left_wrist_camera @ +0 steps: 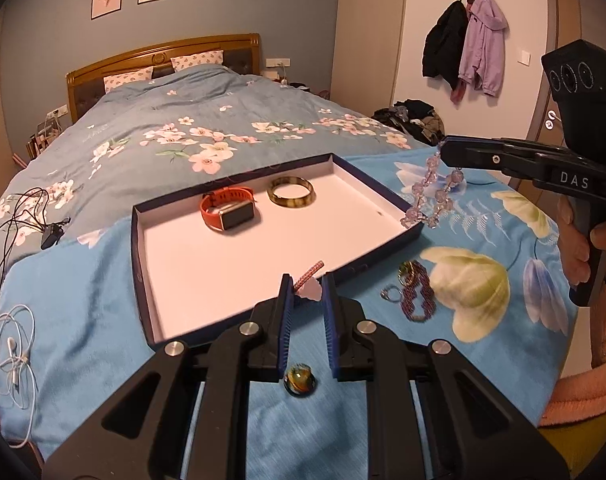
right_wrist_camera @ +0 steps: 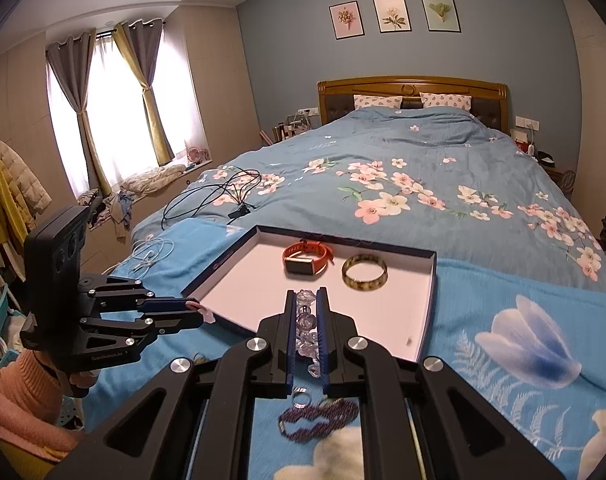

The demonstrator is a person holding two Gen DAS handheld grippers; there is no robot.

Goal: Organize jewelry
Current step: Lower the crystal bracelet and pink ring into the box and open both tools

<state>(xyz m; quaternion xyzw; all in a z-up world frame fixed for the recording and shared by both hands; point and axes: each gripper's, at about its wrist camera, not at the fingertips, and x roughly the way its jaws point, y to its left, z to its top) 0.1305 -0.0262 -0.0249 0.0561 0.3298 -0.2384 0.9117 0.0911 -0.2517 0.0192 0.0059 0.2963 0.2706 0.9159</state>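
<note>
A shallow white-lined box (left_wrist_camera: 175,264) (right_wrist_camera: 239,284) lies on the bed. In it are an orange watch (left_wrist_camera: 227,213) (right_wrist_camera: 306,259) and a mottled bangle (left_wrist_camera: 291,195) (right_wrist_camera: 364,272). My left gripper (left_wrist_camera: 307,286) (right_wrist_camera: 201,312) is shut on a small pink hair clip (left_wrist_camera: 309,275) over the box's near edge. My right gripper (right_wrist_camera: 306,300) (left_wrist_camera: 443,152) is shut on a clear crystal bead bracelet (left_wrist_camera: 433,194) (right_wrist_camera: 306,328), which hangs above the box's right edge. On the cloth lie a purple beaded bracelet (left_wrist_camera: 417,294) (right_wrist_camera: 319,416), a silver ring (left_wrist_camera: 390,293) (right_wrist_camera: 301,396) and an amber bead (left_wrist_camera: 299,378).
The box sits on a blue flowered cloth (left_wrist_camera: 83,288) over the quilt. White earphones (left_wrist_camera: 13,356) and black cables (left_wrist_camera: 19,216) lie left of the box. A person's hand (left_wrist_camera: 583,240) holds the right gripper.
</note>
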